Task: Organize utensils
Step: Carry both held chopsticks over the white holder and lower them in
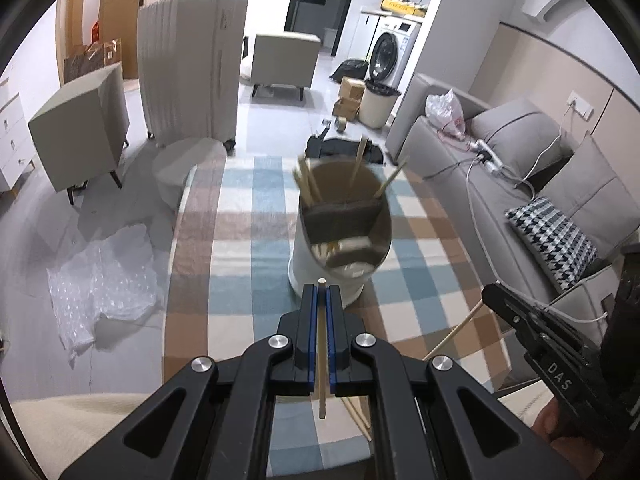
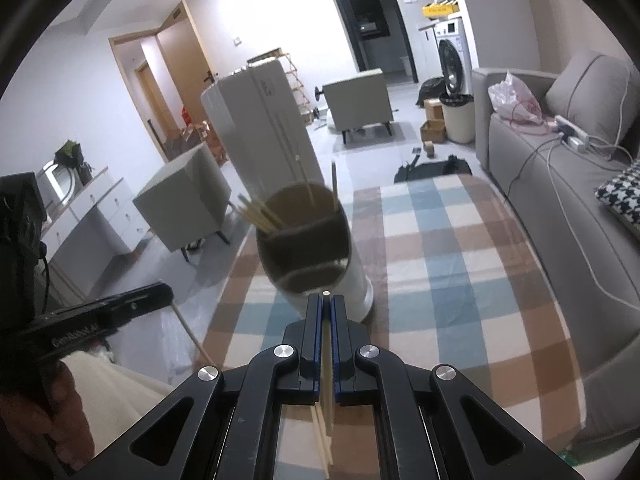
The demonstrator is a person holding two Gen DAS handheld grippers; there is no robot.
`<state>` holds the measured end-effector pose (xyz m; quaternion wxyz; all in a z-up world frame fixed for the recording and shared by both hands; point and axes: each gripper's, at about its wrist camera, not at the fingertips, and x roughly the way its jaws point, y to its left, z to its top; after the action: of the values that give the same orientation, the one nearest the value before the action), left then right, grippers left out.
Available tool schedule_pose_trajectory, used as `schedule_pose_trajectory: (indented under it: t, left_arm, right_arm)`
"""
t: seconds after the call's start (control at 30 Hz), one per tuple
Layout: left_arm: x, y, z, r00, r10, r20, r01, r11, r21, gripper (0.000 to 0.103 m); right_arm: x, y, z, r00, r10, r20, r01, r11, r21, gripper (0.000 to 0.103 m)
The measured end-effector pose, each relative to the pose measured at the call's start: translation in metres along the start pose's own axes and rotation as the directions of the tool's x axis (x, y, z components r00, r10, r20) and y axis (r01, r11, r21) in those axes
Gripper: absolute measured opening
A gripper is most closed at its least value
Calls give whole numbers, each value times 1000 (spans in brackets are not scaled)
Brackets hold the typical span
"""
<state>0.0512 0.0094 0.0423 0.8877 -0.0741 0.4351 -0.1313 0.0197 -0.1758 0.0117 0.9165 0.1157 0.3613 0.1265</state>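
- A white utensil holder (image 1: 340, 236) stands mid-table on the checked tablecloth (image 1: 240, 280), several chopsticks (image 1: 306, 184) already inside.
- Left gripper (image 1: 321, 292) is clamped on one chopstick (image 1: 321, 360); right gripper (image 2: 326, 300) likewise pinches another chopstick (image 2: 327, 360).
- Risk: either stick could strike the rim and tip the holder.

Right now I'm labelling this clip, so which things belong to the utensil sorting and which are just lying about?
Job:
left gripper, shut on a chopstick
right gripper, shut on another chopstick
divided holder with chopsticks already inside
loose chopsticks on the checked cloth

Lying about:
suitcase
bubble wrap
sofa
bin
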Motion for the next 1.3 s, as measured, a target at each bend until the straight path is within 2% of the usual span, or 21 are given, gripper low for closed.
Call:
schedule_pose_trajectory:
  t: [0.37, 0.67, 0.97, 1.3]
  left_arm:
    - [-37, -13, 82, 989, -69, 131, 67, 998, 15, 0]
    - [-24, -16, 136, 977, -82, 198, 75, 996, 43, 0]
    - [14, -11, 153, 977, -64, 206, 54, 997, 53, 0]
    - [39, -3, 153, 979, -63, 196, 58, 998, 31, 0]
  right_arm:
    - [-23, 8, 70, 992, 24, 127, -21, 999, -24, 3]
    - [-12, 13, 141, 977, 50, 207, -39, 998, -56, 3]
    - [25, 16, 177, 972, 69, 226, -50, 995, -88, 3]
    - [63, 12, 178, 979, 76, 189, -57, 993, -106, 3]
